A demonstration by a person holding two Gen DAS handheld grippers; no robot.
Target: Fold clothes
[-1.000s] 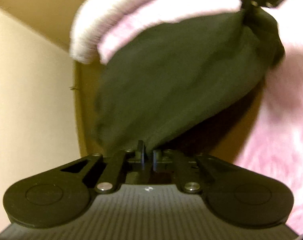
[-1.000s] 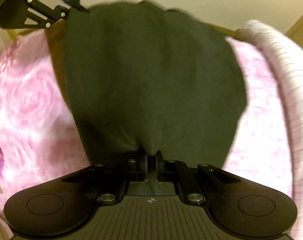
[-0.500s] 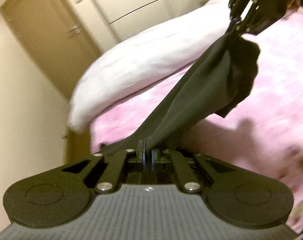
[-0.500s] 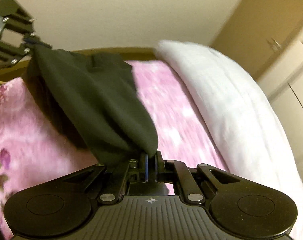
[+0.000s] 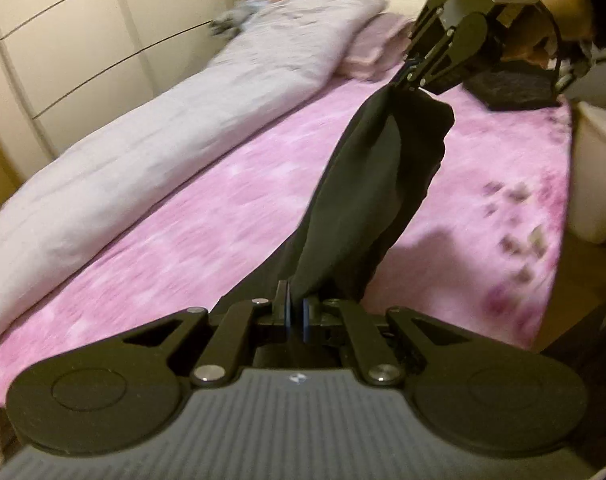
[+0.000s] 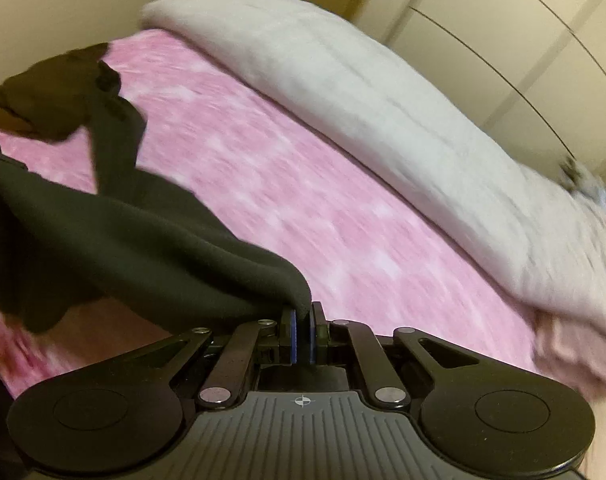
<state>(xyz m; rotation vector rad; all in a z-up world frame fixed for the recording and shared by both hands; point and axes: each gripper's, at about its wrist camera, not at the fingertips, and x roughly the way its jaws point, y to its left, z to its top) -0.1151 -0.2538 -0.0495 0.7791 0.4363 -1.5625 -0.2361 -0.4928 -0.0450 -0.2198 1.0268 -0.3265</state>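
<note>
Dark garment (image 5: 367, 184), soft, light and limp (sagging mid-frame), strung above the pink bedspread (image 5: 223, 200). Left claw (image 5: 294, 312) and right claw (image 6: 302, 334) both clenched on opposite edges; best gripped at corners.

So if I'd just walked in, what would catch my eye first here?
Probably the black garment, stretched in the air between the two tools: the left gripper pinches one end and the right gripper the other. Under it spreads a bright pink bedspread, and a long pale duvet lies bunched along the bed's far side.
</note>
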